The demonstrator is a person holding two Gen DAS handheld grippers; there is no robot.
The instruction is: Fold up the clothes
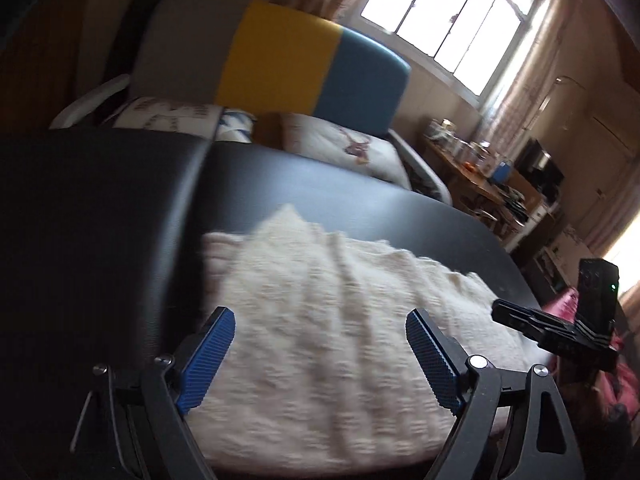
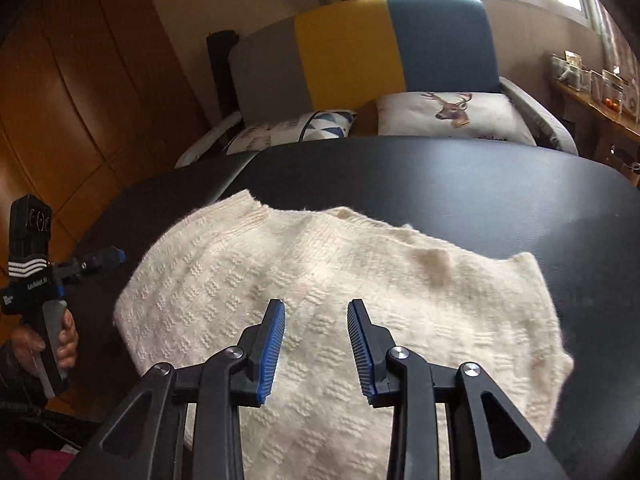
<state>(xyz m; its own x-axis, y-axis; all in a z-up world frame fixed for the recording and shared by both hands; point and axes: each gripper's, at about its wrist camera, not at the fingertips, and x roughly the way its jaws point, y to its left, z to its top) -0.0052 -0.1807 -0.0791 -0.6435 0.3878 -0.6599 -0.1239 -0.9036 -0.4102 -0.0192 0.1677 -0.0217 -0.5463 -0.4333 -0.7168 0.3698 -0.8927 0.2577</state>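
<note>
Room: behind the black table (image 2: 460, 192) we see a sofa (image 2: 352, 52) with grey, yellow and blue panels, two cushions, a wooden wardrobe and a bright window.
Garment: a cream knitted sweater (image 2: 328, 300) lies on the table, spread towards the near edge, its far border lumpy and uneven; whether it is already folded over we cannot tell.
Left gripper (image 1: 320, 356): we hold it just above the near-left part of the knit, released, jaws wide apart and empty.
Right gripper (image 2: 316, 344): we hold it over the near middle of the sweater, released, jaws parted with nothing between them.
Hand: in the right wrist view a hand (image 2: 60, 340) holds the left tool's handle off the left edge of the table.
Risk, layers: we judge that a pinch into this thick knit could take only the top layer, or too many, so the fold would drag crooked.
Risk, slide: the smooth table may let the whole sweater slip towards the near edge and hang off it.
Risk, snag: the ribbed pads could catch loose fuzzy yarn and pull loops.
Risk, blur: the left view is smeared, so we cannot judge its height well.
</note>
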